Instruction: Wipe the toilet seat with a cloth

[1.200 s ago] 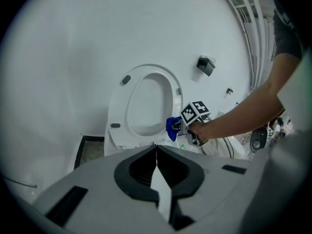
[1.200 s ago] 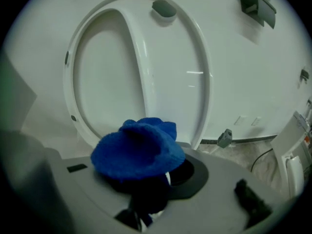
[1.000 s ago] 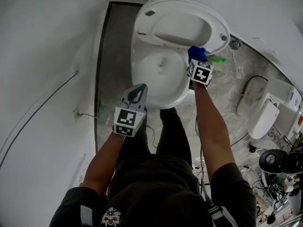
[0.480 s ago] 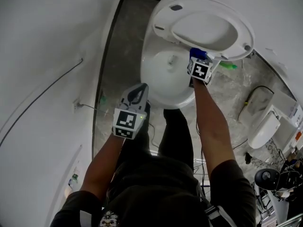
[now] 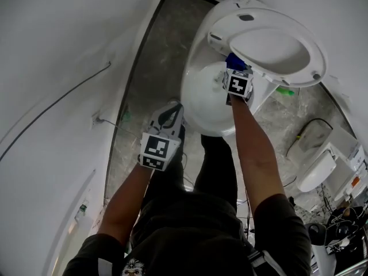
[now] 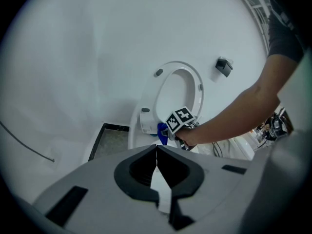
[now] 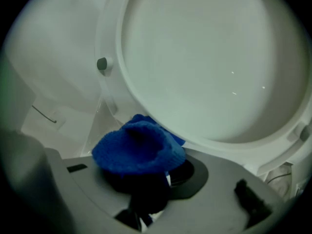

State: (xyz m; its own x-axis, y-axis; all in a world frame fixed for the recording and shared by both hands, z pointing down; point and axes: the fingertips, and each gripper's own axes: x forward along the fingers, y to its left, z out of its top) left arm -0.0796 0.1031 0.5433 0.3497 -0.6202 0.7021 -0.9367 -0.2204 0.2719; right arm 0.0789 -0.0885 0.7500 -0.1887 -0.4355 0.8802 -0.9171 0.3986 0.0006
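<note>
One raised toilet seat (image 5: 225, 26), one cloth (image 7: 139, 147), two grippers. The cloth, deep blue, nubby and bunched, lies against the seat's lower rim, pinched by the right gripper (image 7: 146, 189). The left gripper (image 6: 157, 165) hangs closed and empty, apart from the seat.

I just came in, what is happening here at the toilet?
A person is cleaning a toilet with two hand-held grippers. The right gripper is clamped on a blue cloth and holds it at the lower edge of the raised toilet seat, above the bowl. The left gripper is shut, empty, and held back from the toilet.
</note>
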